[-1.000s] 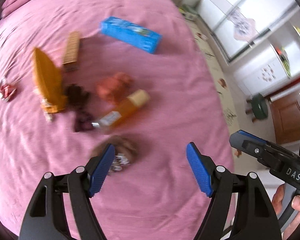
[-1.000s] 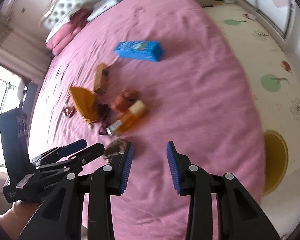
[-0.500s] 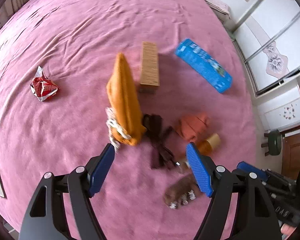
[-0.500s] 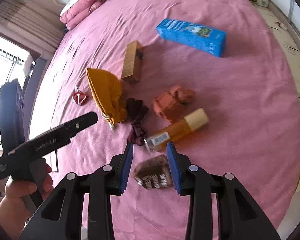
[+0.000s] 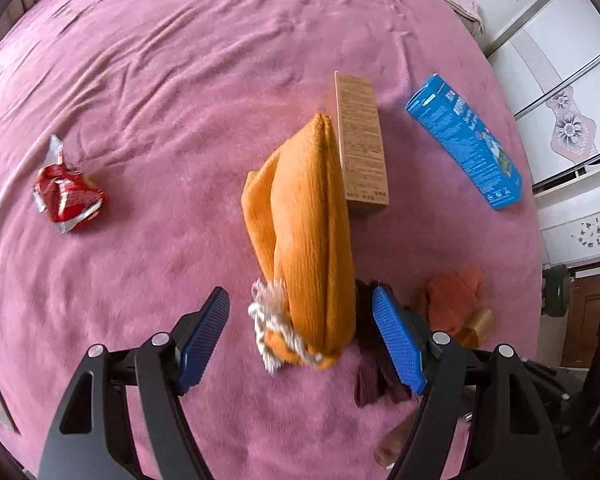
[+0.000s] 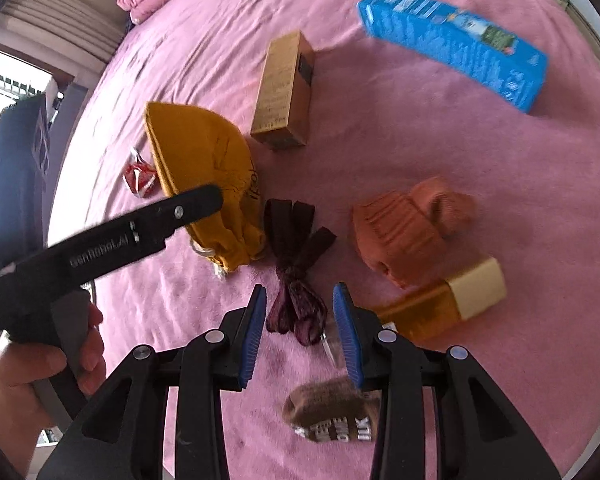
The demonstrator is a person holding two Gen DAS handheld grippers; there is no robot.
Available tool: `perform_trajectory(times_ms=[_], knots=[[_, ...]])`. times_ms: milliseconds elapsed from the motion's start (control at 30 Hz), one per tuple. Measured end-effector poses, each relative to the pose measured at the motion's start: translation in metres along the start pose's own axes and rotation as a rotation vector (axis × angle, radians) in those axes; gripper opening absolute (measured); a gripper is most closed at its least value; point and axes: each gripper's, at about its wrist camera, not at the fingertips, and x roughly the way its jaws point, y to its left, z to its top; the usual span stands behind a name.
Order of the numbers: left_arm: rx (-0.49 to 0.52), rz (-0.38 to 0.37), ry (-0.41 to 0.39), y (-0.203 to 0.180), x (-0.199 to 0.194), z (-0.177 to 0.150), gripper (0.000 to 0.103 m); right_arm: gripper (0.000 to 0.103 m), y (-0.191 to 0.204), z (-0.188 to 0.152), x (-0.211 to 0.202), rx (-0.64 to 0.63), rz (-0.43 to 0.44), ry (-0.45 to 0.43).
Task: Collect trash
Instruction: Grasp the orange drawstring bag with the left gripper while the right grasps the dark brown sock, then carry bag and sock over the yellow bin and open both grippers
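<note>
Your bedspread looked like soft, matt pink cloth, creased in ridges. On it, the orange pouch was ribbed fabric with a frayed white cord; beside the pouch, the brown box looked like matt cardboard. Left of the pouch, the red wrapper was crinkled, glossy foil (silver at its torn edges).

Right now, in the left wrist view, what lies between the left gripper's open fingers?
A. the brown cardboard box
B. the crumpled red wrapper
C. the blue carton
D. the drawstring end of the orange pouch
D: the left gripper stands open around the tied, drawstring end of the orange pouch, while the crumpled red wrapper, the blue carton and the brown cardboard box lie farther off on the pink bedspread.
</note>
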Motion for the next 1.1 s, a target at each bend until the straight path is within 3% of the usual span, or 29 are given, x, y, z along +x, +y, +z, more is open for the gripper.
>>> perform_trajectory(times_ms=[133,200,267,367,433,467,600,900,1100], knots=[[0.009,-0.001,0.022,-0.001,0.014,0.006,0.073,0.035,0.002,0.002,0.021,-0.004,-0.002,0.039],[0.006,0.007,0.030,0.001,0.021,0.009,0.064,0.035,0.003,0.002,0.030,-0.008,-0.011,0.061],[-0.006,-0.021,0.050,0.004,0.027,0.010,0.044,0.035,0.005,0.002,0.038,-0.006,-0.009,0.078],[0.011,-0.025,0.061,0.001,0.031,0.009,0.031,0.033,0.011,0.003,0.048,-0.031,-0.025,0.107],[0.021,-0.026,0.060,-0.003,0.031,0.009,0.026,0.017,0.014,0.002,0.055,-0.038,-0.034,0.131],[0.014,-0.030,0.060,-0.002,0.030,0.008,0.022,0.017,0.014,0.002,0.055,-0.039,-0.036,0.132],[-0.013,-0.042,0.051,0.000,0.024,0.008,0.017,0.015,0.017,0.001,0.049,-0.036,-0.024,0.109],[-0.022,-0.075,0.022,0.006,-0.023,-0.014,0.016,0.015,0.028,-0.014,-0.001,-0.037,0.027,0.034],[0.025,-0.106,0.013,-0.017,-0.058,-0.039,0.016,0.015,0.023,-0.037,-0.043,-0.031,0.042,-0.025]])
